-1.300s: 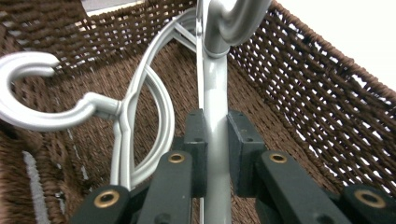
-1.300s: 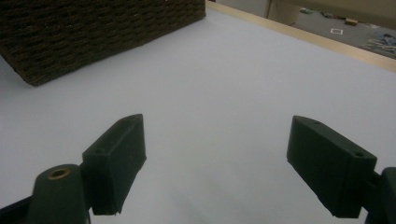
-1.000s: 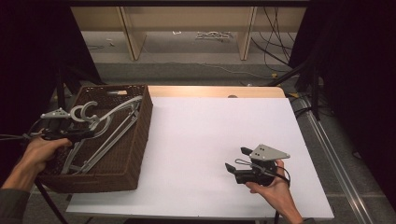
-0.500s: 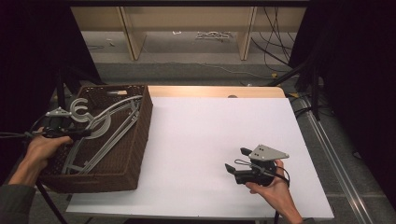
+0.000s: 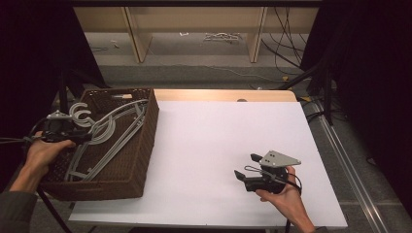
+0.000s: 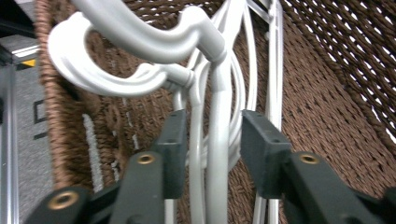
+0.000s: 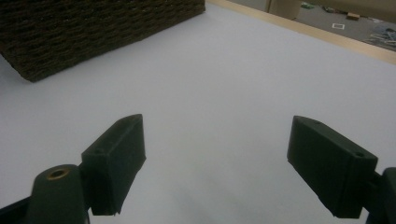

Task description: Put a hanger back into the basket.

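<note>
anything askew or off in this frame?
Slightly. The grey hangers lie in a loose tangle in the wicker basket, and their hooks stick up past its left rim. The left gripper has just been opening, with the hanger necks still between its jaws. Nothing looks spilled or broken.

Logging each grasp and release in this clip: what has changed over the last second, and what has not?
The left claw has just been opening: its pads now stand off the white hangers in the wicker basket, with a hanger rod still between them. The hangers' hooks sit slightly lower against the basket's left rim. The right claw stays open and still over the white table; the basket has not shifted.
</note>
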Demonstrator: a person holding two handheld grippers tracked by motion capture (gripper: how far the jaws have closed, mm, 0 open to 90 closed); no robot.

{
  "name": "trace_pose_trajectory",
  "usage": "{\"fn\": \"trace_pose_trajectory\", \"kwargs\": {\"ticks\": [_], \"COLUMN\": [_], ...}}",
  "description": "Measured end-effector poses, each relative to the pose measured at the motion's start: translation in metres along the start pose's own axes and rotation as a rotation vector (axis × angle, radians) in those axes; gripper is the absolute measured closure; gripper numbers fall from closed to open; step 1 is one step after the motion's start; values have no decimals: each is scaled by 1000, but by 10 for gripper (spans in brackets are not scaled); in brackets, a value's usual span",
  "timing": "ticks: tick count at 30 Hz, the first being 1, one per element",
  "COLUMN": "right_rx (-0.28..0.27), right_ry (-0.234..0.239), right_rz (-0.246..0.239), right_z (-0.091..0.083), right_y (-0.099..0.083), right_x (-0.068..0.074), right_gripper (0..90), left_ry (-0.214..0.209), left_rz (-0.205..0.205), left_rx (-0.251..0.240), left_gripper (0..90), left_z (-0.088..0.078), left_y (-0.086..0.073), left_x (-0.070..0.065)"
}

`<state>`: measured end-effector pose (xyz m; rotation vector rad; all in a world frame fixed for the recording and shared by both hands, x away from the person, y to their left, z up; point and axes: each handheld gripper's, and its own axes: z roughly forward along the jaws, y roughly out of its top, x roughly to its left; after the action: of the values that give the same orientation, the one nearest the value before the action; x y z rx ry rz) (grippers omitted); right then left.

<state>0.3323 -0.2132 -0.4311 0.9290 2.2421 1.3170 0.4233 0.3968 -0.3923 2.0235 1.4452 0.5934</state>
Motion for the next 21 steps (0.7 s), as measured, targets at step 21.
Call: {"fn": "trace_pose_trajectory", "kwargs": {"ticks": [21], "right_rx": [7], "right_ry": [-1], "right_rz": [-1], "right_z": [1], "right_y": [-1], "right_x": [1], "right_gripper": [202], "left_ry": [46], "left_rz": [45], "left_rx": [41], "left_gripper": [780], "left_z": [15], "left_y": [3], "left_x": [-3]}}
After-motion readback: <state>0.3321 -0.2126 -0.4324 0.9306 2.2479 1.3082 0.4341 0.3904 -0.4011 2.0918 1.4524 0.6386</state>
